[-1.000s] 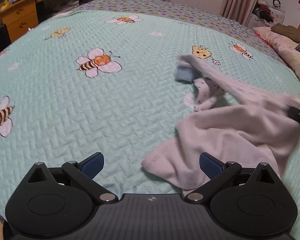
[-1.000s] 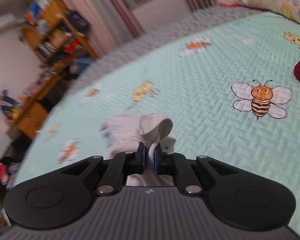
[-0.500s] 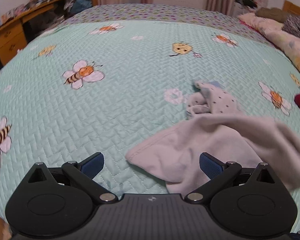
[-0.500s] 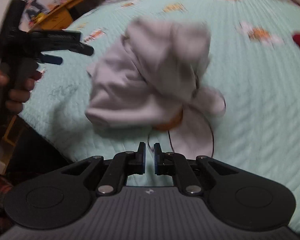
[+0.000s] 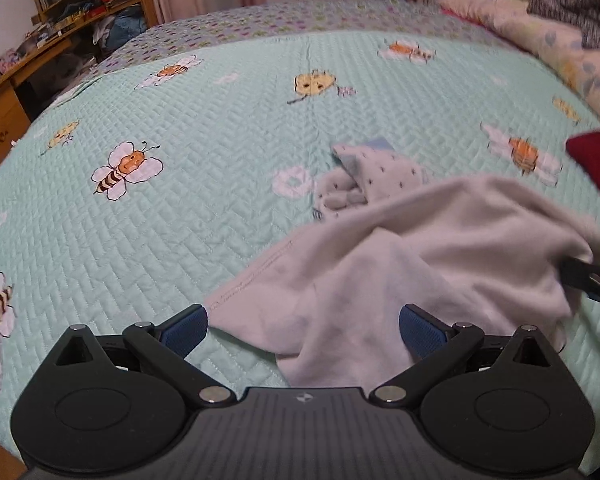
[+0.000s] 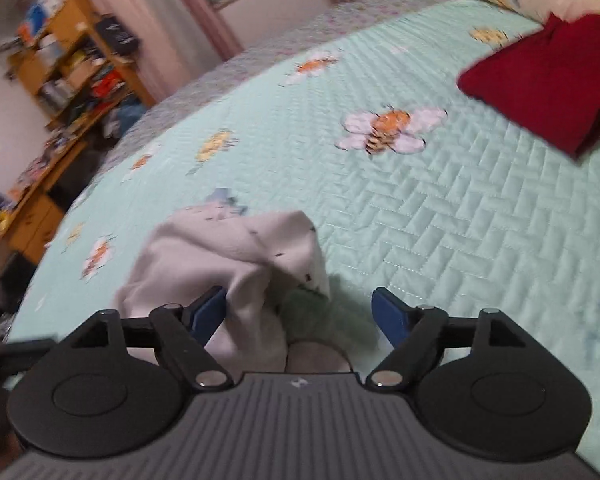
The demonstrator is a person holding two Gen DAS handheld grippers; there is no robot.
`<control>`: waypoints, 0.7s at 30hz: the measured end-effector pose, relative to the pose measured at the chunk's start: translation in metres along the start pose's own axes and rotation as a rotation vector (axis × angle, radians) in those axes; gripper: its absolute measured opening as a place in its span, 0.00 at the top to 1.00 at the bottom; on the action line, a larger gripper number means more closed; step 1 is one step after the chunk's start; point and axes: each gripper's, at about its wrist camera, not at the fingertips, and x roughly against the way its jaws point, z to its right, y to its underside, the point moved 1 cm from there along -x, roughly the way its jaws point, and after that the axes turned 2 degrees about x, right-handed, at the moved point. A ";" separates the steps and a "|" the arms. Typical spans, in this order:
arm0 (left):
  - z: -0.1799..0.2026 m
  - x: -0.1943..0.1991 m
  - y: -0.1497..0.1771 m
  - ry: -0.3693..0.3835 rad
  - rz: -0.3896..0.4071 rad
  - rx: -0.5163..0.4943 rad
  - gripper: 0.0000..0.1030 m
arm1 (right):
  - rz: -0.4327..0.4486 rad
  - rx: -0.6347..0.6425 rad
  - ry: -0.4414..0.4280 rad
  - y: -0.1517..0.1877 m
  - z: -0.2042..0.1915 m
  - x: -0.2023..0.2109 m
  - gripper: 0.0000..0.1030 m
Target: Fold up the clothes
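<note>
A pale pink-grey garment (image 5: pixel 440 248) lies crumpled on the mint bee-print quilt (image 5: pixel 204 184). Its near folds sit between the fingers of my left gripper (image 5: pixel 303 332), which is open and not pressing on them. The right gripper's dark finger (image 5: pixel 588 280) touches the garment's right edge. In the right wrist view the same garment (image 6: pixel 236 248) bunches against the left pad of my right gripper (image 6: pixel 300 314), whose jaws are opening; part of the cloth lies between them, unpinched. A small dotted white garment (image 5: pixel 380 176) lies just beyond the pile.
A folded dark red garment (image 6: pixel 540 92) lies on the quilt to the right. Pillows and bedding (image 5: pixel 540 28) line the far right. Wooden shelves and a desk (image 5: pixel 60 20) stand beyond the bed's left side.
My right gripper, shut on the pale garment a second ago, has come down and its jaws have spread apart. The garment has settled onto the quilt. The left gripper's view has shifted across the bed.
</note>
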 end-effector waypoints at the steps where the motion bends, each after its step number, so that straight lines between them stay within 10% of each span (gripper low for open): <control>1: 0.001 0.001 0.000 -0.010 -0.003 -0.002 0.01 | -0.008 -0.025 0.006 0.001 0.002 -0.012 0.22; 5: 0.001 0.005 0.001 -0.039 -0.009 0.006 0.01 | -0.052 0.029 -0.068 0.011 -0.013 -0.038 0.82; 13: -0.009 0.016 -0.002 -0.098 0.002 0.051 0.01 | 0.201 0.057 -0.250 -0.040 -0.037 0.034 0.90; 18: -0.009 0.022 -0.003 -0.098 0.021 0.053 0.01 | 0.523 0.076 -0.287 -0.080 -0.028 0.136 1.00; 21: -0.009 0.018 -0.002 -0.085 0.019 0.055 0.01 | 0.459 0.088 -0.193 -0.078 -0.009 0.136 0.96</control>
